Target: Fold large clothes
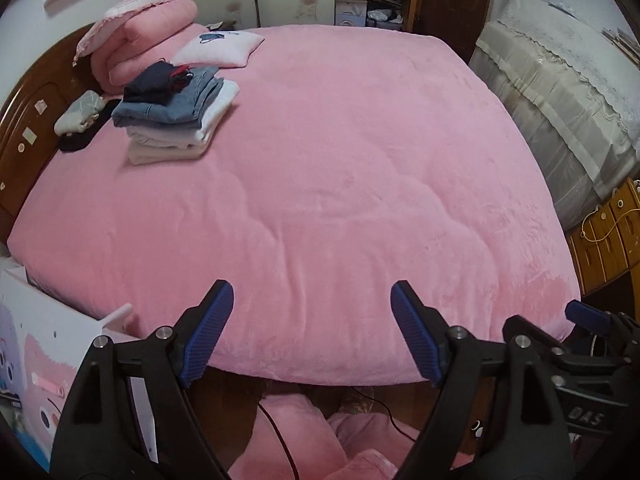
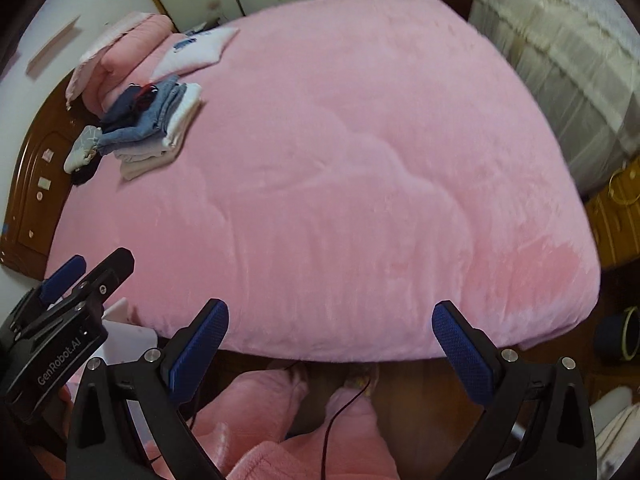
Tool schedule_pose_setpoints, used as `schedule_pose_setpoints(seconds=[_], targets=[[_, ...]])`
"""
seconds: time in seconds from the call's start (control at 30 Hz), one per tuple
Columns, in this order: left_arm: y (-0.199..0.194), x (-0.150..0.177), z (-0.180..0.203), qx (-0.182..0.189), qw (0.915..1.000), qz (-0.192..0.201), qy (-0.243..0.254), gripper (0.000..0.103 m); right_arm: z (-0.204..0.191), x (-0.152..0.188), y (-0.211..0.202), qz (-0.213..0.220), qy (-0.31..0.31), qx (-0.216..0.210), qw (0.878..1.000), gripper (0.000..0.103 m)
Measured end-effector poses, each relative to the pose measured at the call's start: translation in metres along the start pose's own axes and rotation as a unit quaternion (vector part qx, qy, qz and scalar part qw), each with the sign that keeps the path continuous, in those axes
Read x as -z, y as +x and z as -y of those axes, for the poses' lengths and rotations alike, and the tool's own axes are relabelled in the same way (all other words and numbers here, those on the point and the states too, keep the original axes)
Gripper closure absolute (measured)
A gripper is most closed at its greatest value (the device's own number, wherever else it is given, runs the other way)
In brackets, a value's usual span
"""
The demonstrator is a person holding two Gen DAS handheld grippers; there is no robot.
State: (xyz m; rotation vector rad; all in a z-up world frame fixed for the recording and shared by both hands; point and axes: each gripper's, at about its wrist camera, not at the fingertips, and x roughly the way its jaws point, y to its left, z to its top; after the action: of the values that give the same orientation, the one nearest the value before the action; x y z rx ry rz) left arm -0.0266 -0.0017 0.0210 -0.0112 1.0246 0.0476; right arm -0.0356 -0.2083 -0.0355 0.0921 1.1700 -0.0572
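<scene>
**Both grippers empty above a bare bed as a folded stack waits by the headboard**

The left hand-held gripper (image 1: 312,332) and the right hand-held gripper (image 2: 330,344) hang side by side over the foot edge of the bed (image 1: 340,184), each with its blue ribbed pads spread wide and nothing between them. The folded clothes (image 1: 176,116) sit in a neat pile near the headboard corner on the left: a dark garment on top, denim beneath, white and pale layers at the bottom, edges roughly squared. No unfolded garment lies on the open middle of the bed.

The step in hand looks like the pause between garments. Doing it well likely means bringing the next large piece to the broad middle of the bed, well clear of the pile, spreading it flat, and taking it at two matching corners so the fold lands even.

The bed cover is plush pink fleece, soft and faintly rippled, likely to cling to cloth dragged across it; lifting should serve better than sliding. A rolled pink quilt (image 1: 140,36) and a small white pillow (image 1: 220,48) lie along the headboard edge. The denim looks stiff and heavy, the white layers thinner and limper.
</scene>
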Motion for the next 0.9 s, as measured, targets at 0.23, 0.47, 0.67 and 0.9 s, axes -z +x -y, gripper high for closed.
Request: schedule_pose_setpoints(seconds=[0.23,0.47,0.67,0.9], targets=[[0.002,0.005,-0.008,-0.002,1.0000,-0.004,-0.002,0.024,-0.025,-0.004,-0.042,0.034,0.008,0.002,0.999,0.000],[0.000,0.001,-0.003,0.003,0.9998,0.013,0.012,0.020,-0.035,-0.010,-0.067,0.047,0.002,0.018,0.999,0.000],[0.005,-0.005,-0.008,0.009,0.9999,0.011,0.002,0.011,-0.038,-0.011,-0.071,0.049,-0.009,0.031,0.998,0.000],[0.011,-0.008,-0.006,0.003,1.0000,0.004,0.004,0.001,-0.045,-0.015,-0.071,0.046,-0.024,0.045,0.998,0.000]])
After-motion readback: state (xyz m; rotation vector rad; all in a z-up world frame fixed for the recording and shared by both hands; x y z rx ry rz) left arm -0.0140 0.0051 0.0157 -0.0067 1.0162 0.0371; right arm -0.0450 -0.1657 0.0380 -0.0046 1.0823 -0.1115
